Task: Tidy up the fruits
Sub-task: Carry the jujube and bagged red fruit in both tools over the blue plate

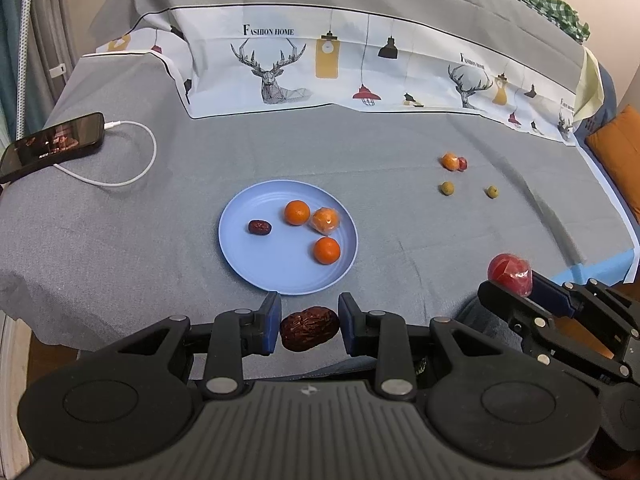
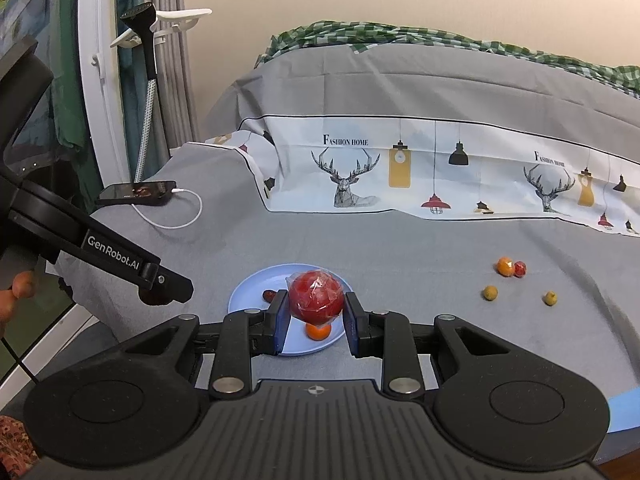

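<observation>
Blue plate [image 1: 240,256] near bed edge; left tool [image 1: 309,325] grips date [image 1: 309,328]

I can read "FASHION HOME" printed above the deer heads on the white band of the bedsheet [image 1: 360,64], twice clearly and a third time too small to be sure of, and "GenRobot.AI" in white on the left gripper [image 2: 168,286].

**Around the bed**

A grey sheet [image 1: 120,208] covers the bed. A phone [image 1: 52,146] lies at the left of the frame, screen lit, with a white cable [image 1: 132,172] looping from it. A white cloth [image 1: 360,68] printed with deer and lamps runs across the upper middle. Green checked fabric [image 2: 400,34] sits at the top, grey curtains [image 2: 176,60] at upper left.
</observation>
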The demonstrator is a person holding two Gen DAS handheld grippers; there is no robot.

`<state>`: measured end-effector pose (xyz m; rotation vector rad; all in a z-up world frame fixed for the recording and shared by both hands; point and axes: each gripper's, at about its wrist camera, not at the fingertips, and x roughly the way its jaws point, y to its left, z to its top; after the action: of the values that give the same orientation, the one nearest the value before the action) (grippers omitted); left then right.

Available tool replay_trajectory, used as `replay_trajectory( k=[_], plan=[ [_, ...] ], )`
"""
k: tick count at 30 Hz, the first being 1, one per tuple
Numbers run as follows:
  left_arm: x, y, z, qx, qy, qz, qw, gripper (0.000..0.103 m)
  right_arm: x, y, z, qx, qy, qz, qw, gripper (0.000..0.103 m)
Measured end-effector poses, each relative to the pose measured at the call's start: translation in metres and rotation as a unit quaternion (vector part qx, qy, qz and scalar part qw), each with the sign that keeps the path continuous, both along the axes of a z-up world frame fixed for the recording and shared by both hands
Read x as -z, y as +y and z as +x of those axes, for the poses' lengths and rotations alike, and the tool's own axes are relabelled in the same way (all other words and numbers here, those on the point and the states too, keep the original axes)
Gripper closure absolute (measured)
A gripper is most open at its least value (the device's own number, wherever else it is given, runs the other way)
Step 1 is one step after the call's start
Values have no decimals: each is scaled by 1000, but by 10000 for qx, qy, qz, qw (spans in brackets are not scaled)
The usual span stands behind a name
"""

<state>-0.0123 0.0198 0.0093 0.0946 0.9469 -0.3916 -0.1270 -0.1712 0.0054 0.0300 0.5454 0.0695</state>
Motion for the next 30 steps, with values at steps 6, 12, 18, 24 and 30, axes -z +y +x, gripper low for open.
replay_trajectory(
  k=[6, 12, 18, 24, 30],
  plan=[
    [3, 4, 4, -95, 34, -7, 9999, 69, 1, -1, 2, -20, 36, -22, 10000, 73],
    [4, 14, 8, -263, 49, -55, 9996, 69, 5, 2, 7, -91, 107, -32, 9999, 73],
    [11, 21, 23, -400, 127, -7, 9991, 69, 12, 5, 22, -210, 284, -73, 9993, 73],
    [24, 14, 59, -593, 76, 173, 9981, 69, 30, 12, 52, -309, 533, -105, 9980, 73],
    [40, 10, 97, -592, 205, 228, 9978, 69, 49, 21, 85, -430, 824, -67, 9957, 73]
  ],
)
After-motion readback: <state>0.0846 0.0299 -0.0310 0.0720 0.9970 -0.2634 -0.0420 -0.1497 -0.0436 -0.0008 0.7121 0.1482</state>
